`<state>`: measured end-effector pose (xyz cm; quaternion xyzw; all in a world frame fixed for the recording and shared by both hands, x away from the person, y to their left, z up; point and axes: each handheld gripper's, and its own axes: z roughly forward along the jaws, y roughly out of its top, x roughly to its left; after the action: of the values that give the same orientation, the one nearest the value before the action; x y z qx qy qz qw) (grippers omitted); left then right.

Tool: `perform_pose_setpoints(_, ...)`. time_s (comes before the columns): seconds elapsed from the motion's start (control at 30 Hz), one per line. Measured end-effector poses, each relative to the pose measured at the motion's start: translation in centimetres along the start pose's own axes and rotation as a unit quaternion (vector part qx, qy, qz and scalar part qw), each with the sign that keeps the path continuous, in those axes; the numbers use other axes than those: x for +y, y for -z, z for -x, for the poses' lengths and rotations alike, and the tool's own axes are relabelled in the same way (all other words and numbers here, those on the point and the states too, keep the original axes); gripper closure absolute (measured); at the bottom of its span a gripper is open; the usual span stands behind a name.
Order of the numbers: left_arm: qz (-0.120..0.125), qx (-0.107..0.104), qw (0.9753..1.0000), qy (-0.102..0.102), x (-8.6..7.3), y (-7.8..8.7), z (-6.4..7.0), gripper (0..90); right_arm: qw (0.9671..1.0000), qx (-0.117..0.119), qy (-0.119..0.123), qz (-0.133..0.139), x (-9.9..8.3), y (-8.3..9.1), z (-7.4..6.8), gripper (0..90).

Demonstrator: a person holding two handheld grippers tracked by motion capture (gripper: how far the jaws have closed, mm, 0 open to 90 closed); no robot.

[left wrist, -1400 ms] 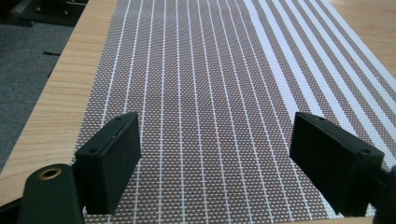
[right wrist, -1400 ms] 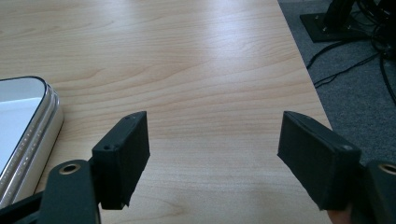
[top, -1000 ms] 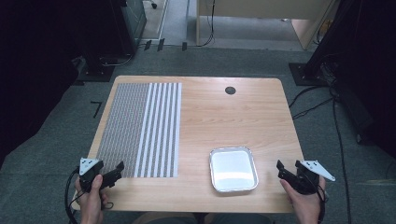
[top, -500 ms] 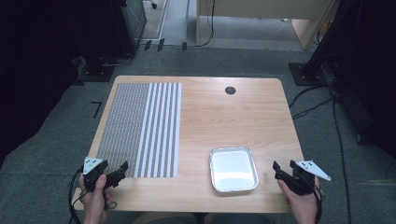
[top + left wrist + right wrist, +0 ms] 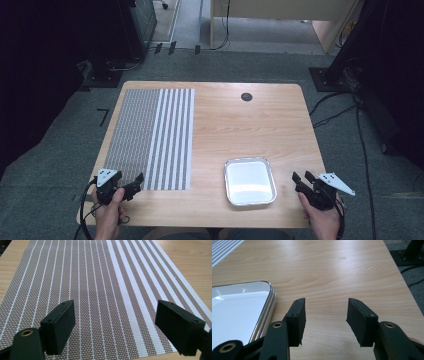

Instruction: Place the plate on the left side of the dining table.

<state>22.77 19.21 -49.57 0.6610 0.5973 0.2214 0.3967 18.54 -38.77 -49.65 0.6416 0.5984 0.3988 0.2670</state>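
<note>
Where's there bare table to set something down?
The widest bare patch lies between the mat and the right edge, from the grommet down to the tray. A narrower strip runs between mat and tray. The near corners are crowded by both tongs.

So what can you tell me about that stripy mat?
The placemat is a woven rectangle, brownish-grey with white stripes: thin ones on its left part, wider ones on its right. It lies flat on the left of the wooden table. The left gripper hovers open at its near edge, apparently not touching it.
</note>
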Motion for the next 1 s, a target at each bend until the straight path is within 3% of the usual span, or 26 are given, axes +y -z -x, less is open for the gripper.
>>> perform_pose_setpoints(0.2, -0.001, 0.0, 1.0, -0.002, 0.1, -0.2, 0.7, 16.7, 0.9996, 0.001, 0.024, -0.01, -0.3, -0.2, -0.6, 52.2)
perform_pose_setpoints(0.37, -0.002, -0.008, 1.0, -0.004, 0.1, -0.5, 1.6, 16.6, 0.9994, 0.025, 0.02, -0.011, -0.5, -0.4, -1.1, 54.8)
perform_pose_setpoints(0.57, -0.007, -0.021, 0.9996, -0.016, 0.0, -0.8, 2.7, 14.5, 0.9994, 0.029, 0.02, 0.004, -0.6, -0.4, -1.5, 58.9)
perform_pose_setpoints(0.67, -0.009, -0.021, 0.9995, -0.02, -0.1, -0.9, 3.1, 14.4, 0.9996, 0.026, 0.007, 0.008, -0.5, -0.2, -1.6, 63.6)
perform_pose_setpoints(0.83, -0.009, -0.029, 0.9993, -0.023, 0.0, -1.1, 4.4, 14.5, 0.9988, 0.042, -0.019, 0.016, -0.3, 0.1, -1.4, 66.1)
perform_pose_setpoints(1.0, -0.011, -0.043, 0.9986, -0.029, 0.1, -1.5, 6.2, 14.5, 0.9976, 0.061, -0.023, 0.023, -0.3, 0.2, -1.5, 66.1)
